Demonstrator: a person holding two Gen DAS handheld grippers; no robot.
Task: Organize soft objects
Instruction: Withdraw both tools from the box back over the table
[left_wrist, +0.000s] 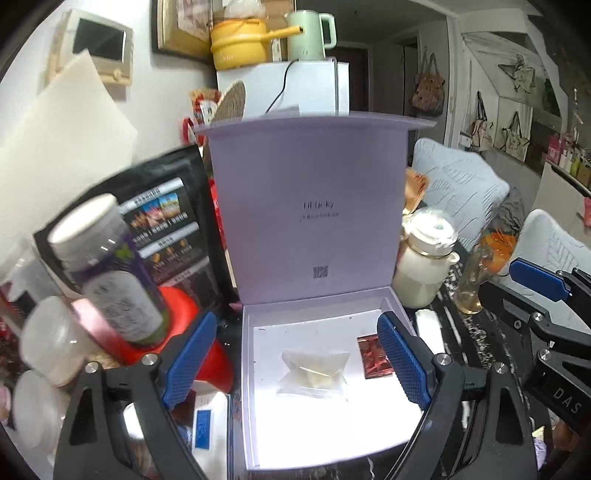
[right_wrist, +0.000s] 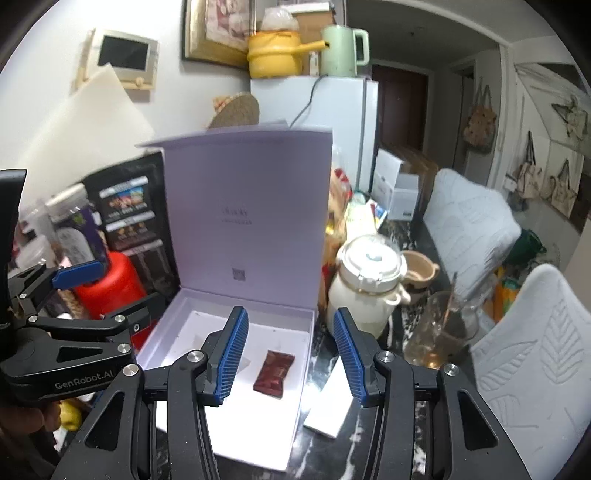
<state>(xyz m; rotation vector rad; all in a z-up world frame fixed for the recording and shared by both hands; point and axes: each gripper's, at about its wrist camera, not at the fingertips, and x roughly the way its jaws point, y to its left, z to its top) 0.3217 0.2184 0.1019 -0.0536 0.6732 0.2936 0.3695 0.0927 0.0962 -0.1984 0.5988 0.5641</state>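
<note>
A lilac box (left_wrist: 251, 406) sits open on the dark marble table (right_wrist: 373, 454), its lid (left_wrist: 306, 206) standing upright at the back. On its white floor lie two soft items: a clear pouch (left_wrist: 314, 374) with something pale inside, roughly central, and a dark red sachet (right_wrist: 274, 373) just to its right, near the box's right wall; the two lie close but apart. The left gripper (left_wrist: 295, 362) hangs over the box with its blue pads spread wide, the pouch between them in view but not gripped. The right gripper (right_wrist: 291, 358) is likewise wide open and holds nothing, the sachet below the gap between its pads. A flat white packet (right_wrist: 328, 410) lies on the table just outside the box's right wall. Right of the box stand a cream lidded jug (right_wrist: 365, 291) and a glass (right_wrist: 439, 332) holding what may be a little amber liquid; the blur leaves that uncertain. Left of the box are a red bottle (right_wrist: 107, 291), a white-capped jar (left_wrist: 110, 266) and a black bag (left_wrist: 173, 221).
</note>
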